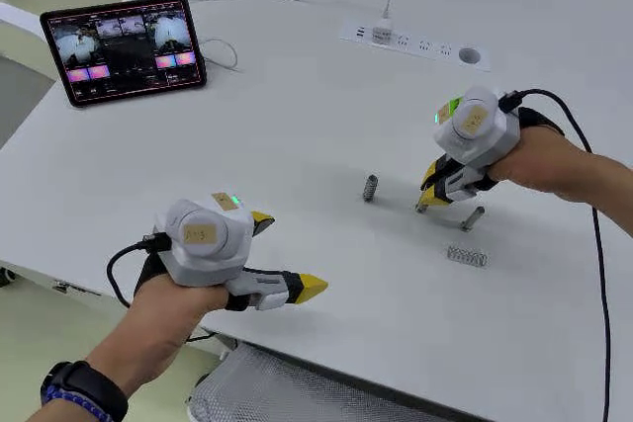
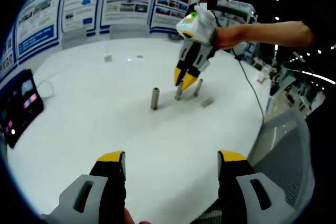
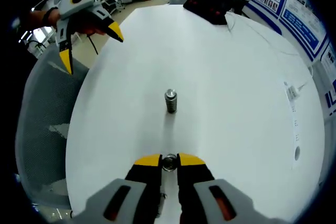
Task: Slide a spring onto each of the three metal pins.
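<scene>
Currently table (image 1: 297,96) carries all parts. Left gripper (image 1: 286,252) hangs released and empty, well clear, likely awaiting a spring. Right gripper (image 1: 427,202) is clenched on a pin (image 3: 169,163), apparently steadying it upright. Sprung pin (image 1: 370,188) stands ahead of it, loose spring (image 1: 467,256) near

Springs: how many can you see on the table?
2. The upright spring stands left of the right tool; the flat spring lies on the tool's right. The tool grips a metal piece that may be a third.
</scene>
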`<state>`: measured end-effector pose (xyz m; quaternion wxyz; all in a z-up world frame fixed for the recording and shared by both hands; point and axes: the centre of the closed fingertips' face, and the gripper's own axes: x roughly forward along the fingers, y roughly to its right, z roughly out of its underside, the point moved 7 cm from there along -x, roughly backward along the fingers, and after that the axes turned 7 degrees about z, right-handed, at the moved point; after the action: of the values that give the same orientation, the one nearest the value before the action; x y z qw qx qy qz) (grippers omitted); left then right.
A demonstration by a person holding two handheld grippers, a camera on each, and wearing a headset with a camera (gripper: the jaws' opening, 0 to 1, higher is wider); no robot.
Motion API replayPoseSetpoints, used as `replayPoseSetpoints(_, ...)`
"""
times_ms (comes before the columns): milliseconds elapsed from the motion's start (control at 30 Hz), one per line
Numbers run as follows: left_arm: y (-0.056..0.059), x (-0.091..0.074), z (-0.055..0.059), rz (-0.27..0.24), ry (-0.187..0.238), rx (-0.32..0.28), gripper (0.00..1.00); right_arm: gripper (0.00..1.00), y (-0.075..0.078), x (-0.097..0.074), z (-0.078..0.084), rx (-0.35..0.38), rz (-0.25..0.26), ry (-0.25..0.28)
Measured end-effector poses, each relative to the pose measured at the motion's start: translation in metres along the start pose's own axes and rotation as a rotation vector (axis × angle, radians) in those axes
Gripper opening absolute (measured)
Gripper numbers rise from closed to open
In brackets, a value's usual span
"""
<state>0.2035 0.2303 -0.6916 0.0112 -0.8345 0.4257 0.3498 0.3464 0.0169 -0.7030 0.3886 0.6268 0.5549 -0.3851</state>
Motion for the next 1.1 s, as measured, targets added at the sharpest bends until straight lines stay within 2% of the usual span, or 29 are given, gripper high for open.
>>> replayPoseSetpoints(400, -0.001, -0.002, -0.002, -0.006, 0.000, 0.000, 0.72, 0.14, -0.003, 0.005, 0.004, 0.002, -0.010, -0.015)
replayPoseSetpoints(500, 0.000, -0.002, -0.003, -0.007, 0.001, 0.001, 0.73, 0.19, -0.003, 0.004, 0.005, 0.011, -0.006, -0.017)
replayPoseSetpoints(600, 0.001, -0.002, -0.004, -0.005, 0.002, 0.004, 0.73, 0.24, -0.007, -0.001, 0.006, 0.037, -0.032, -0.001)
replayPoseSetpoints(800, 0.004, -0.002, -0.006, -0.003, 0.004, 0.010, 0.73, 0.28, -0.006, -0.007, 0.013, 0.035, 0.009, -0.009)
replayPoseSetpoints(933, 0.006, -0.003, -0.007, -0.004, 0.006, 0.014, 0.73, 0.33, -0.004, -0.014, 0.016, 0.071, 0.044, 0.019)
replayPoseSetpoints(1100, 0.008, -0.005, -0.008, -0.008, 0.013, 0.013, 0.73, 0.35, -0.003, -0.022, 0.017, 0.182, 0.060, 0.102)
